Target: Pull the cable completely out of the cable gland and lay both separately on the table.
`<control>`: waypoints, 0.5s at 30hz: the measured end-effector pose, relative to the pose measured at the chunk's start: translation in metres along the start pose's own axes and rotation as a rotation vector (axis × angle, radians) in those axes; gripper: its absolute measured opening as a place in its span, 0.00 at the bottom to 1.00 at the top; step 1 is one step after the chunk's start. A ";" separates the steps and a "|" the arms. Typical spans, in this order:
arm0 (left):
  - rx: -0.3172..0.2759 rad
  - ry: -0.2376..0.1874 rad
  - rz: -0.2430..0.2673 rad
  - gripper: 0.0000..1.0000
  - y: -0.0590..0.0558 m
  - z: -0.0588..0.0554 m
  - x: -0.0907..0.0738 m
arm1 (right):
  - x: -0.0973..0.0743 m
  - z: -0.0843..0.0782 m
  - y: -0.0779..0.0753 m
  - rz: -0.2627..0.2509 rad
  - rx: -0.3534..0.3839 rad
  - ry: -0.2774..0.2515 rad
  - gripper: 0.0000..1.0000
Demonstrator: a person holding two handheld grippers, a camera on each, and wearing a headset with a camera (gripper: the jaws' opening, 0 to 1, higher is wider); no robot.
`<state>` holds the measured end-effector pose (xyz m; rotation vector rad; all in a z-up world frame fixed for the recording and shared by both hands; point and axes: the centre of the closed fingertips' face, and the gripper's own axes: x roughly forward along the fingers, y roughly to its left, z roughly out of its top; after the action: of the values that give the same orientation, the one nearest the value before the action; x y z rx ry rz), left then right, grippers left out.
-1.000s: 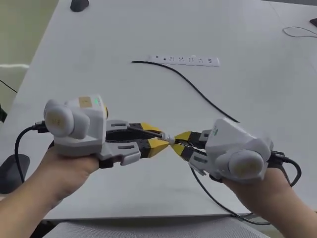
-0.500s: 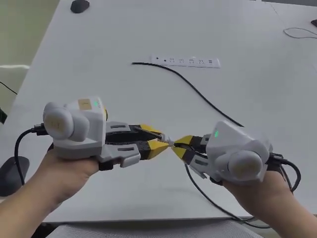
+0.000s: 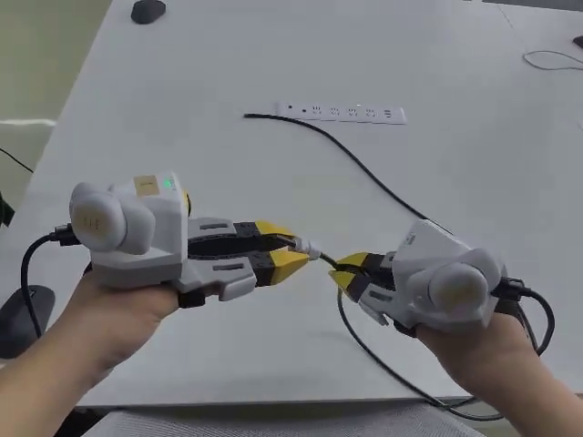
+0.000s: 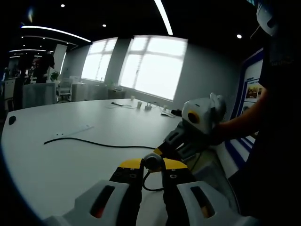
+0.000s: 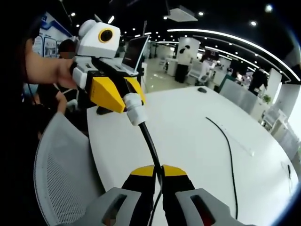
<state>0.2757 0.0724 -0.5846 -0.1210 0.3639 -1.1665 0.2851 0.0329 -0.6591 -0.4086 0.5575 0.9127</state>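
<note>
Gland and what's in it: the small white plastic cable gland (image 3: 307, 246) (image 4: 152, 161) (image 5: 133, 107) has the thin black cable (image 3: 364, 171) (image 5: 149, 141) running into its end, so the two are joined.
Left gripper (image 3: 293, 252) (image 4: 153, 162): its yellow-tipped jaws are clamped on the gland, held in the air over the table's near part.
Right gripper (image 3: 346, 271) (image 5: 158, 170): its jaws are pinched narrow on the cable near the gland, with a short bare stretch of cable between them.
Edges: the wide white table (image 3: 228, 164) ends just below both hands. A grey mesh chair (image 5: 61, 174) sits at that edge.
Open room: bare tabletop lies between the grippers and the long white power strip (image 3: 342, 112). The cable trails across it, its far end just beside the strip.
Hard to tell: the jaws hide how far the cable reaches inside the gland. A dark rounded object (image 3: 147, 10) is cut off at the table's far corner.
</note>
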 end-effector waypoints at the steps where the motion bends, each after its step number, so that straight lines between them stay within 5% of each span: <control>1: 0.000 -0.002 0.001 0.15 0.000 0.000 0.000 | -0.001 -0.001 -0.001 -0.004 0.000 0.000 0.00; 15: -0.007 -0.026 0.016 0.15 -0.002 0.005 -0.003 | -0.005 -0.021 -0.016 -0.043 0.060 -0.017 0.00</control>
<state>0.2745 0.0736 -0.5786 -0.1391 0.3458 -1.1466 0.2901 0.0090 -0.6706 -0.3567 0.5578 0.8554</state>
